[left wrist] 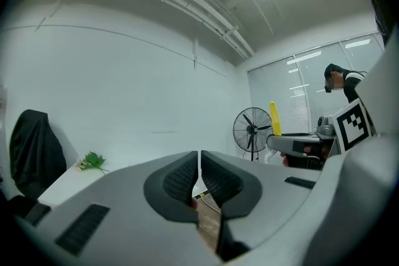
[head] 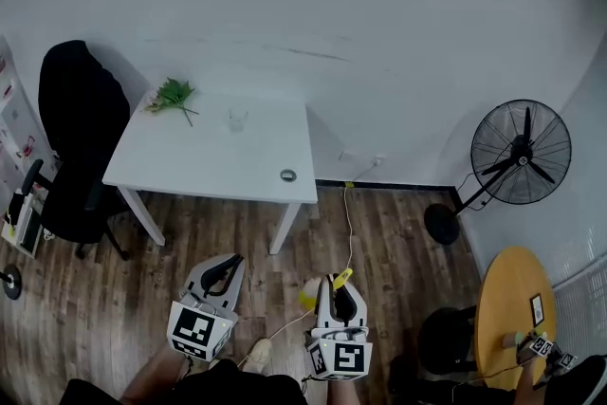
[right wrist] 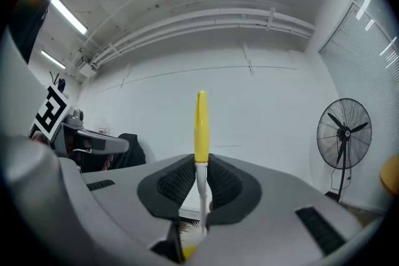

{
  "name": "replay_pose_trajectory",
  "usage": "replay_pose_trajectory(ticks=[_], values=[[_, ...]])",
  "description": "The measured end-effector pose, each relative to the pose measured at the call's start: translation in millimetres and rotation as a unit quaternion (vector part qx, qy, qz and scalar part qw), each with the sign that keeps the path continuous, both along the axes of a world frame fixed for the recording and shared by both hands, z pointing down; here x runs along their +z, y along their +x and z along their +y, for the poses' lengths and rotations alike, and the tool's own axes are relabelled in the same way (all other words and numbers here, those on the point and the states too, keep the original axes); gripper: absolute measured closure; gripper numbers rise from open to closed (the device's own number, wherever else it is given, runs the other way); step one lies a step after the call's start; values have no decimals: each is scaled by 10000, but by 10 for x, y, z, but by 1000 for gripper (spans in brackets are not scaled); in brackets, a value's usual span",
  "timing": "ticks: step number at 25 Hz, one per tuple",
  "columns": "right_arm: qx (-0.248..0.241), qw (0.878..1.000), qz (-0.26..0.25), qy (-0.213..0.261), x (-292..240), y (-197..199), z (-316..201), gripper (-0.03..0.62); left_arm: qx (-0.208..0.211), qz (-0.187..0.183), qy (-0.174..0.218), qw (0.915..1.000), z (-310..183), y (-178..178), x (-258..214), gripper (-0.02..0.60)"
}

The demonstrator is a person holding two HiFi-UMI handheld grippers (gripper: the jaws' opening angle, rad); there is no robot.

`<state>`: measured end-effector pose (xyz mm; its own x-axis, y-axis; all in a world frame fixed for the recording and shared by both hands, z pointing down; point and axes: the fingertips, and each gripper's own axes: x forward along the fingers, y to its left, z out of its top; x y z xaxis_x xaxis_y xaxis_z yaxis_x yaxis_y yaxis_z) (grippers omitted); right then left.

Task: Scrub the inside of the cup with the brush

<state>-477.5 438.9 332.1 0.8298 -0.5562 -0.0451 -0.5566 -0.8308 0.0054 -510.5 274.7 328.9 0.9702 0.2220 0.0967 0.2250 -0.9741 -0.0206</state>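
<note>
I hold both grippers low by my body, aimed toward the white table (head: 204, 171), left gripper (head: 228, 266) with jaws closed on nothing, right gripper (head: 347, 291) clamped on the yellow-handled brush (right wrist: 201, 124), the glass cup (head: 237, 119) standing far off on that table.

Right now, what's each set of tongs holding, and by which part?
Right tongs are shut on the brush, gripping its thin white stem between the yellow handle and the bristles. Left tongs are shut with nothing between them.

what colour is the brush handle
Yellow on the brush handle, white lower down; best in the right gripper view.
</note>
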Motion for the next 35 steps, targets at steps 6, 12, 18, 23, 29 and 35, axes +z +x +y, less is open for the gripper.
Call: replay_pose_trajectory(ticks=[6,12,18,23,29,35], values=[[70,10000,-16,18,39,416,293,523,96,13,-3,10000,293,450,16,546],[180,9998,-27,19,110,707,580,523,221,9,-7,9998,588,819,78,547],[369,9993,-51,73,133,1022,797,523,421,-5,27,9991,808,1178,117,546],[429,9990,-108,75,217,1399,840,523,515,-42,41,9987,873,1609,172,546],[481,9988,-84,99,270,2035,771,523,599,0,52,9982,835,2298,206,546],[482,9987,-118,86,200,2820,579,523,627,-74,22,9980,660,3128,146,547]])
